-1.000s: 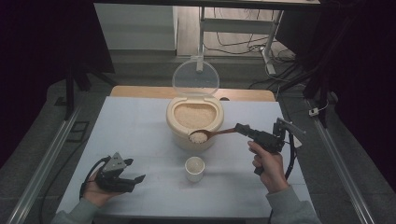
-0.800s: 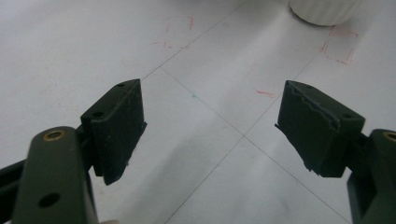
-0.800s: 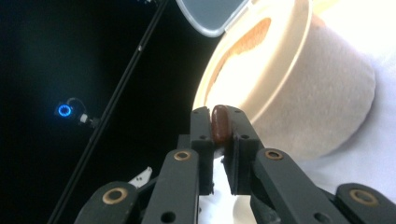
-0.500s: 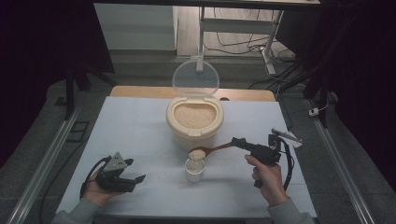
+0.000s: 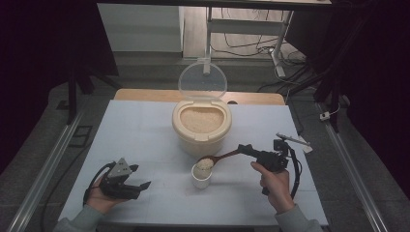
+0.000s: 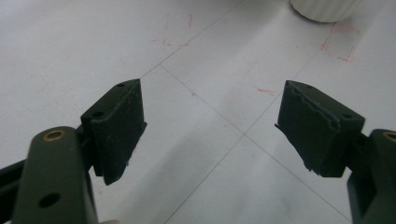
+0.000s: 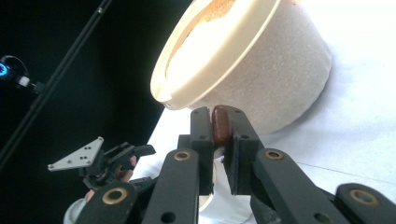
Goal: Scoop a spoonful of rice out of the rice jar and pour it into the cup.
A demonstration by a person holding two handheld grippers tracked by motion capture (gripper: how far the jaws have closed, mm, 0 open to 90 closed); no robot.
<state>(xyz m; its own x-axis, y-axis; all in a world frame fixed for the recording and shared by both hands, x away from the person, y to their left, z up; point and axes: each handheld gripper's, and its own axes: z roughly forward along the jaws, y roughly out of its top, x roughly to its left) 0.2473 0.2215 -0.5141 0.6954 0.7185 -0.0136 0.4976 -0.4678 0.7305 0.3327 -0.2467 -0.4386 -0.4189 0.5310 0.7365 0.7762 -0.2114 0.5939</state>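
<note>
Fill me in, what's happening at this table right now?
A person is working with a gripper in each hand. The right gripper is shut on the handle of a wooden spoon, whose bowl, heaped with rice, sits over a small white cup. Behind the cup stands an open rice container, full, with its clear lid flipped up. The left gripper rests open near the table's front left, holding nothing.

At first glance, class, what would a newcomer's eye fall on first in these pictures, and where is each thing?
A cream rice container stands mid-table, full of grain, its clear lid flipped up behind it. In front of it, the right gripper pinches a brown wooden spoon, holding a heap of rice over a small white cup. The left gripper rests open near the table's front left.
</note>
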